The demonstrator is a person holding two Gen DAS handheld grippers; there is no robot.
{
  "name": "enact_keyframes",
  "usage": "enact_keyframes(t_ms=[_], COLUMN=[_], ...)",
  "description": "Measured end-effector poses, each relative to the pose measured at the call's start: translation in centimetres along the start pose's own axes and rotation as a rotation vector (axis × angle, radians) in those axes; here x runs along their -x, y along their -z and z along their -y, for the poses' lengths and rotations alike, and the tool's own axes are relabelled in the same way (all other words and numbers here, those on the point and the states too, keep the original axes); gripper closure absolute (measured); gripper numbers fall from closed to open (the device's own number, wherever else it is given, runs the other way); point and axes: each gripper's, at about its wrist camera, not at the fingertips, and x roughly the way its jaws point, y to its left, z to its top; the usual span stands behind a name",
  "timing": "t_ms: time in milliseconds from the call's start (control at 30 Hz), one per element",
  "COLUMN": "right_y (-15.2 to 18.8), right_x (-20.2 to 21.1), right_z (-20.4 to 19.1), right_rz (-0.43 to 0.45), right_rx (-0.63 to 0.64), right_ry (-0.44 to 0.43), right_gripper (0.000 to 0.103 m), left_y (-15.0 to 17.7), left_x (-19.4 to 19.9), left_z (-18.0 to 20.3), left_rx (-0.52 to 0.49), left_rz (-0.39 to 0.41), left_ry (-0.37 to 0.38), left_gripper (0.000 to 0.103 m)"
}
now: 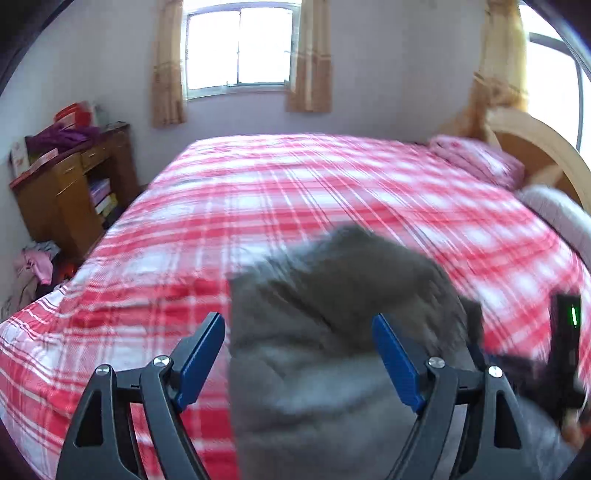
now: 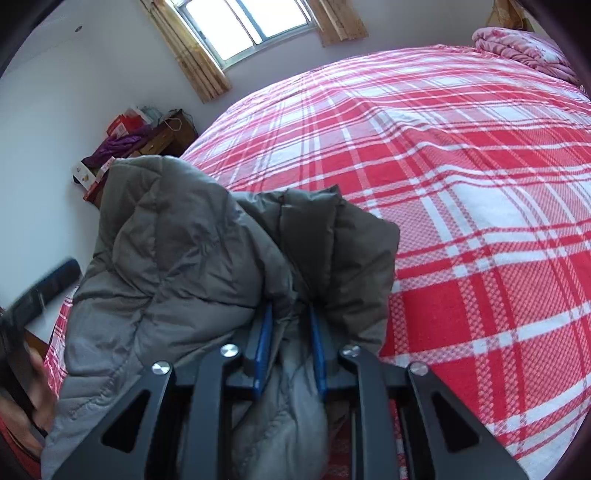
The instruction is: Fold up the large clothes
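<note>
The grey padded jacket (image 2: 177, 258) lies bunched at the near edge of the bed (image 2: 480, 184), on its red-and-white checked cover; its long axis runs from the near edge away toward the window (image 2: 240, 26). No label or writing on it can be read. The right gripper (image 2: 291, 317) has its blue pads clamped on a fold of it. The left gripper (image 1: 299, 325) hovers above, jaws wide apart, pressing on nothing.

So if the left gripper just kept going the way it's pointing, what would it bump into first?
Most likely the grey jacket, which sits between the open left gripper fingers' line and the bed. The picture is blurred, so depth is uncertain.
</note>
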Motion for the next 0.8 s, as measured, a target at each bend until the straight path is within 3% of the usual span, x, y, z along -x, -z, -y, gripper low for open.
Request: enact_keyframes(t_ms=[133, 233, 433, 600, 800], right_y=[0.2, 0.4, 0.6, 0.5, 0.2], right_x=[0.2, 0.4, 0.2, -0.2, 0.0], right_z=[-0.2, -0.2, -0.2, -0.2, -0.1], right_rz=[0.015, 0.02, 0.031, 0.033, 0.02], right_rx=[-0.004, -0.002, -0.001, -0.011, -0.012], right_ry=[0.008, 0.011, 0.007, -0.004, -0.011], right_gripper=[0.082, 0.082, 0.082, 0.082, 0.082], left_y=[-2.6, -2.0, 0.0, 0.6, -0.2], left_x=[-5.2, -8.5, -10.6, -12.2, -9.2], left_z=[0.3, 0.5, -0.1, 0.9, -0.2], left_rx=[-0.026, -0.034, 0.031, -0.016, -0.017], left_rz=[-0.085, -0.158, -0.179, -0.204, -0.257], left_ry=[-0.027, -0.04, -0.049, -0.111, -0.076], left_gripper=[0.021, 0.021, 0.016, 0.014, 0.013])
